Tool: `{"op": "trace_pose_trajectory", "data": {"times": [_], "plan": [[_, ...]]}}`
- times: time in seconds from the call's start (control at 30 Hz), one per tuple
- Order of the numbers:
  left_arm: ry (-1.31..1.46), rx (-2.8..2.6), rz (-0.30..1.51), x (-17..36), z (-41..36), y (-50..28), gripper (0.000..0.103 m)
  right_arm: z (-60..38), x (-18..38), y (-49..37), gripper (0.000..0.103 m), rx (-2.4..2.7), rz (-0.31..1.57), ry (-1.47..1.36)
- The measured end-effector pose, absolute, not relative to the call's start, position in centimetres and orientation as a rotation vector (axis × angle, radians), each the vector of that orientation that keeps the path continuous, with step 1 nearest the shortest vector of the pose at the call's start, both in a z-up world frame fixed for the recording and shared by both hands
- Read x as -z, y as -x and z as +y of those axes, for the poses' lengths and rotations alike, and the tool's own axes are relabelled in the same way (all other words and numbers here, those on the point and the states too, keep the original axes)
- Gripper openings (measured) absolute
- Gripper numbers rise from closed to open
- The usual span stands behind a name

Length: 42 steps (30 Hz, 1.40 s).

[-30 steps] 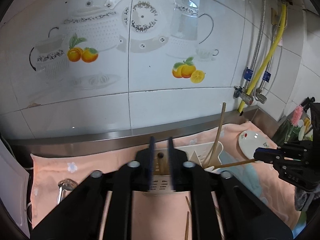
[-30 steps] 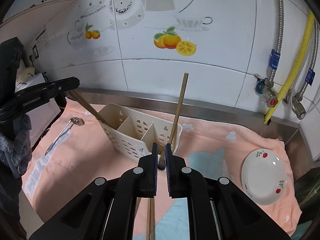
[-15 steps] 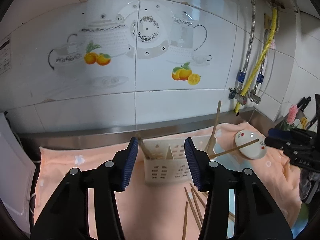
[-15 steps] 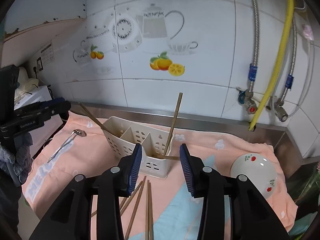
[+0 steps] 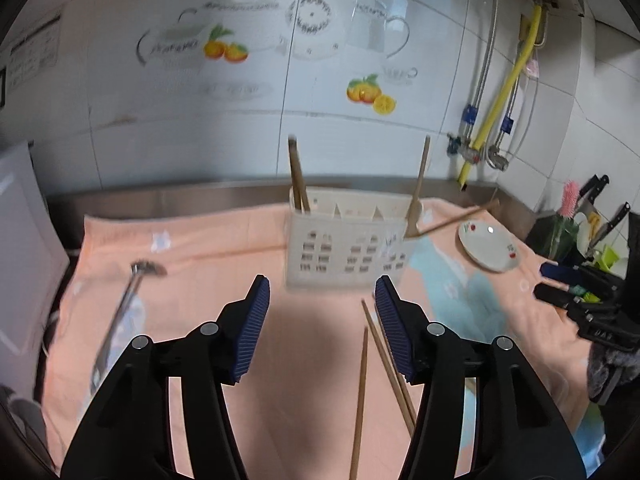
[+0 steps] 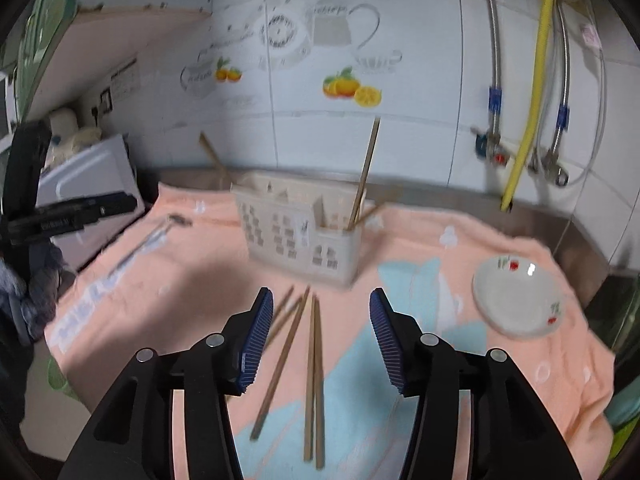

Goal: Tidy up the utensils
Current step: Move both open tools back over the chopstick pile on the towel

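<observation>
Wooden chopsticks [image 6: 312,376] remain loose on the desk's front edge, a few already stand in the slotted caddy [image 5: 348,252] mid-desk, spoon [image 5: 120,316] lies left; left gripper [image 5: 320,328] and right gripper [image 6: 318,336] jaws, just opening, hold nothing.

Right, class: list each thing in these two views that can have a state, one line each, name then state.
Left hand-held gripper: open, holding nothing, jaws just opened.
Right hand-held gripper: open, holding nothing, jaws just opened.
Caddy: upright, chopsticks in both end compartments.
Loose chopsticks: lying flat on the towel.
Spoon: lying on the towel.
Plate: empty, right way up.
</observation>
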State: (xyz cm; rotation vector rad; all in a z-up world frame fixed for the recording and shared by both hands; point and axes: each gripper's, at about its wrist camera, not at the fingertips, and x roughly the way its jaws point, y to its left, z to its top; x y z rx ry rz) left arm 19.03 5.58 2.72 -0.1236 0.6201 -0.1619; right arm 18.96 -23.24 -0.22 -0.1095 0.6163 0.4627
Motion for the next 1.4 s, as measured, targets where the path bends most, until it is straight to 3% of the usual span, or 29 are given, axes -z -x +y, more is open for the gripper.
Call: {"op": "trace_pose_trajectory", "data": {"times": [0.17,0.57,0.83,1.4], "plan": [[0.129,0.156,0.652,-0.1,5.9,-17.3,0.059,-23.6,3.9,-17.4,0.049,-0.462,0.664,0.112],[0.150,0.154,0.744,5.2,5.6,-14.7,0.059,-24.9,11.0,-16.6,0.029,-0.427,0.787,0.111],[0.137,0.167,0.787,7.3,4.8,-13.8,0.059,-24.0,12.9,-17.2,0.019,-0.438,0.822,0.134],[0.071,0.231,0.862,10.8,2.1,-12.5,0.054,-23.0,15.0,-18.7,0.010,-0.441,0.868,0.180]]}}
